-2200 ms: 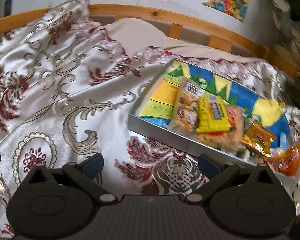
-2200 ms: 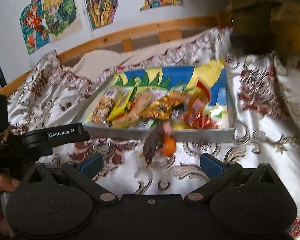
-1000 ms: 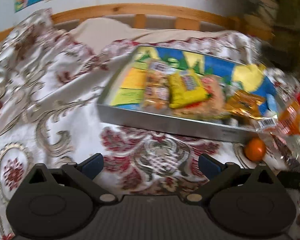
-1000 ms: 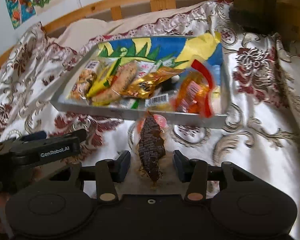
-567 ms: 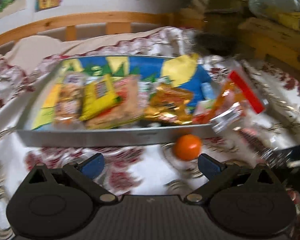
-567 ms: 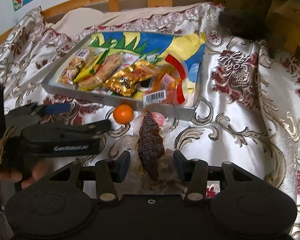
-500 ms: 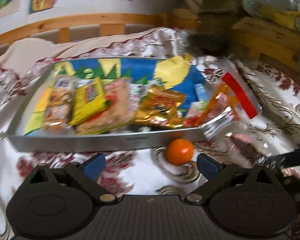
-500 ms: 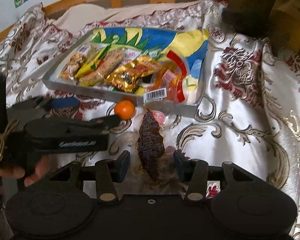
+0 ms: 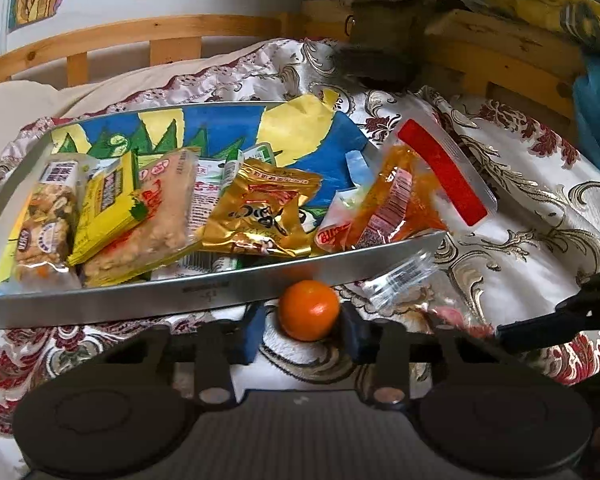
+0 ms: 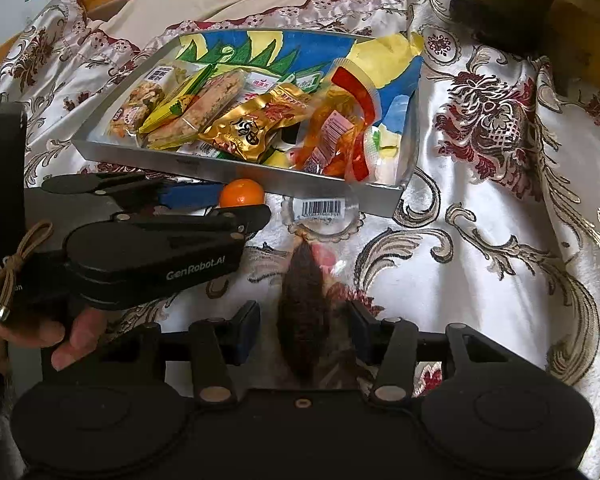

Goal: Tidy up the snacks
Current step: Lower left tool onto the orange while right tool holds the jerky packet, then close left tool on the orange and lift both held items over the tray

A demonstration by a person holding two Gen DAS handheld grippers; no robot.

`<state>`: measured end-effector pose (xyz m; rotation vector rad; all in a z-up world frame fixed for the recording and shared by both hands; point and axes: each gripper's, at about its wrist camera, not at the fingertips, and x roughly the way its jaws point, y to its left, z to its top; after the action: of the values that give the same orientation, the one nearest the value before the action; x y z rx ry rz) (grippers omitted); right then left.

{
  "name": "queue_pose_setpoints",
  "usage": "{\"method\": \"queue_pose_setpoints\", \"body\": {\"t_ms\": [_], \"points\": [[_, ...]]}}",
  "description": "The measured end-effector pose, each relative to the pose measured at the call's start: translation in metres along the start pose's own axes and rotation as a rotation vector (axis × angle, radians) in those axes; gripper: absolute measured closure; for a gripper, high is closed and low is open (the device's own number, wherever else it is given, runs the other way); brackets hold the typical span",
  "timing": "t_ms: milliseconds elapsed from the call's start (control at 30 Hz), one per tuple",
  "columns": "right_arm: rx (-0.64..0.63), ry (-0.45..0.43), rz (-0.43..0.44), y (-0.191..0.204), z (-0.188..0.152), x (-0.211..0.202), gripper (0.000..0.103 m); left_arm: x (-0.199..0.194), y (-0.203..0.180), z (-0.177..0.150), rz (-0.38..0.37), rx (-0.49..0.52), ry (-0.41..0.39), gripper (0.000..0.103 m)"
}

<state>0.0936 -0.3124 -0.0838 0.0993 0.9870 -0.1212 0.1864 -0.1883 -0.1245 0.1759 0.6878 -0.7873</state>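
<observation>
A small orange (image 9: 309,310) lies on the bedspread against the front wall of the metal tray (image 9: 204,294). My left gripper (image 9: 303,330) is closing on it, a pad at each side. The right wrist view shows the orange (image 10: 242,194) nipped between the left gripper's fingers (image 10: 244,216). My right gripper (image 10: 304,330) straddles a dark brown snack (image 10: 304,320) in a clear wrapper that rests on the cloth. Its jaws are opening slightly and the pads stand off the snack. Several snack packets fill the tray (image 10: 188,166), among them a gold one (image 9: 260,212).
An orange-red pouch (image 9: 400,200) hangs over the tray's right end. The clear wrapper's barcode end (image 10: 320,208) touches the tray wall. A hand (image 10: 76,336) holds the left gripper. A wooden bed rail (image 9: 172,28) and stacked things (image 9: 392,20) stand behind.
The left gripper swung right along the tray front to the orange, and its wide jaws came in around it. The right gripper stayed over the dark snack.
</observation>
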Motion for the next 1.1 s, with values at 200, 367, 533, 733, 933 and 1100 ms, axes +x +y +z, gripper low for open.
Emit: {"method": "queue_pose_setpoints", "body": {"t_ms": [200, 367, 533, 733, 933, 1100], "points": [[0.005, -0.019, -0.006, 0.001, 0.002, 0.006, 0.058, -0.003, -0.001, -0.001, 0.027, -0.011, 0.009, 0.068], [-0.002, -0.038, -0.026, 0.003, 0.0, 0.002, 0.059, -0.009, 0.005, 0.001, 0.051, -0.075, 0.033, 0.069], [-0.074, -0.068, -0.071, 0.019, -0.007, -0.003, 0.06, -0.024, 0.012, -0.001, 0.103, -0.125, 0.067, 0.069], [-0.205, -0.146, -0.101, 0.041, -0.014, -0.019, 0.06, -0.051, 0.026, -0.005, 0.139, -0.204, 0.071, 0.069], [-0.266, -0.266, -0.115, 0.05, -0.014, -0.034, 0.06, -0.084, 0.035, 0.009, 0.169, -0.25, -0.029, 0.069], [-0.174, -0.41, -0.065, 0.037, 0.004, -0.036, 0.06, -0.082, 0.044, 0.04, 0.167, -0.244, -0.124, 0.069]]}}
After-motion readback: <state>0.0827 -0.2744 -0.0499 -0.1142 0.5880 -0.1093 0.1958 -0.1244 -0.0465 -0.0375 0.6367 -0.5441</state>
